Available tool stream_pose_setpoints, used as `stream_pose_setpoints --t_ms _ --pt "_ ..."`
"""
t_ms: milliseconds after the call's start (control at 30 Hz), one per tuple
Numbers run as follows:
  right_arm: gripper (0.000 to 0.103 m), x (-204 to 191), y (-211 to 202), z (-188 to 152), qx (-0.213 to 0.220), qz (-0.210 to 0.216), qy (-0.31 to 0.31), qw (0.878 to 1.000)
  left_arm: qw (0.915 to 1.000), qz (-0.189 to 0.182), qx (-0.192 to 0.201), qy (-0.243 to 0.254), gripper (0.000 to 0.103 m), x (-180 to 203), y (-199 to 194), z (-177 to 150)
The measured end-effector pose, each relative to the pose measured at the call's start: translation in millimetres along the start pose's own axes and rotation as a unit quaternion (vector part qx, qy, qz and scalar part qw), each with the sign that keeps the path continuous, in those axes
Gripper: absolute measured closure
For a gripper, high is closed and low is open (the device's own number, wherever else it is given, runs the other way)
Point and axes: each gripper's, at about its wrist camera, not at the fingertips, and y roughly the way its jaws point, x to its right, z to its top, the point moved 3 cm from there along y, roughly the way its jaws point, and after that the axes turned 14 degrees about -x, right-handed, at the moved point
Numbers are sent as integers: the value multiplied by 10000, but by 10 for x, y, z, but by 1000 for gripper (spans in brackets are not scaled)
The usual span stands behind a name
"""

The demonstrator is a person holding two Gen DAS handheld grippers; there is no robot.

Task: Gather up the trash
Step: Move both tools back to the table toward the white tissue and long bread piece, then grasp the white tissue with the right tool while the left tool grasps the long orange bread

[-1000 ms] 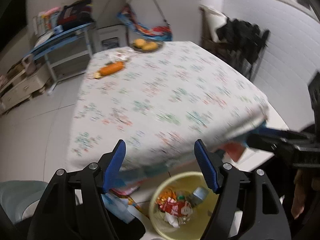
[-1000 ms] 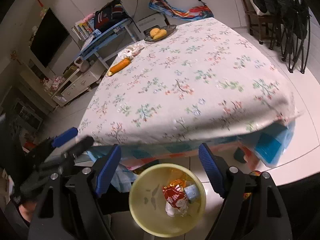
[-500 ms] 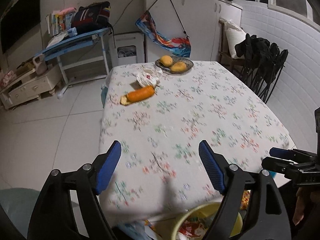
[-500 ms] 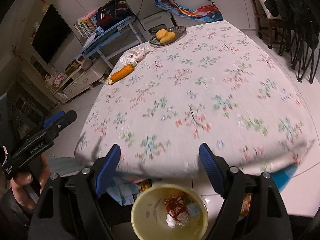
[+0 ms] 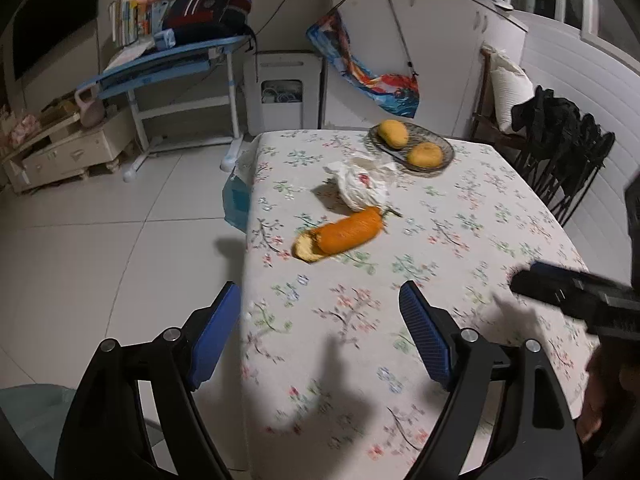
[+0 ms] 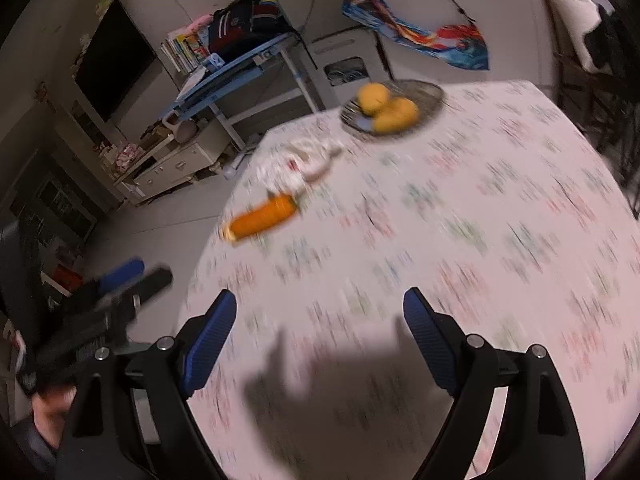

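An orange wrapper with a bread-like end (image 5: 340, 234) lies on the floral tablecloth (image 5: 440, 280) near the table's left edge; it also shows in the right wrist view (image 6: 260, 218). A crumpled white plastic bag (image 5: 362, 184) lies just behind it, also seen in the right wrist view (image 6: 296, 162). My left gripper (image 5: 320, 316) is open and empty over the near left part of the table. My right gripper (image 6: 320, 320) is open and empty over the near table; it shows at the right of the left wrist view (image 5: 560, 294). The yellow bin is out of view.
A dish with two yellow fruits (image 5: 412, 148) stands at the table's far end. A blue desk with books and a bag (image 5: 168, 64) and a white unit (image 5: 284, 92) stand behind. Chairs with dark clothes (image 5: 560, 152) are on the right. White tiled floor (image 5: 100, 260) lies left.
Both grippers have risen from the yellow bin under the table edge and moved forward over the table top. The bin has dropped out of view. Both stay open.
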Motion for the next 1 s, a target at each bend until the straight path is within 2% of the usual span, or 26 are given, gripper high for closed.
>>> stream_pose_setpoints --t_ms 100,300,433,633,667,700,767,800,867,1000 --pt "16 -172 189 310 10 -15 -147 9999 9999 -113 -86 -64 25 -70 78 71" --pt "15 -385 587 803 -115 -94 -219 9997 9997 -77 -24 247 25 -17 209 220" --pt "15 -401 857 1032 -233 -206 -170 9994 9996 -98 -84 258 25 -41 329 353" --pt "15 -438 1220 1242 -450 -579 -430 9964 9993 -160 -154 297 25 -89 503 477" --pt "17 -436 1249 1248 -487 -597 -464 9959 9992 -185 -192 304 25 -96 554 498" --pt "28 -423 1283 1266 -523 -646 -520 9952 9990 -201 -223 335 25 -95 604 513" --pt "42 -393 1323 1263 -625 -661 -641 9938 9985 -218 -258 433 25 -78 677 528" --pt "54 -389 1309 1258 -600 -679 -711 9933 9982 -203 -277 492 25 -64 716 533" --pt "63 -341 1267 1234 -651 -647 -793 9926 9978 -191 -286 561 25 -53 776 563" --pt "65 -122 976 1146 -545 -519 -701 9947 9976 -174 -222 633 25 12 876 634"
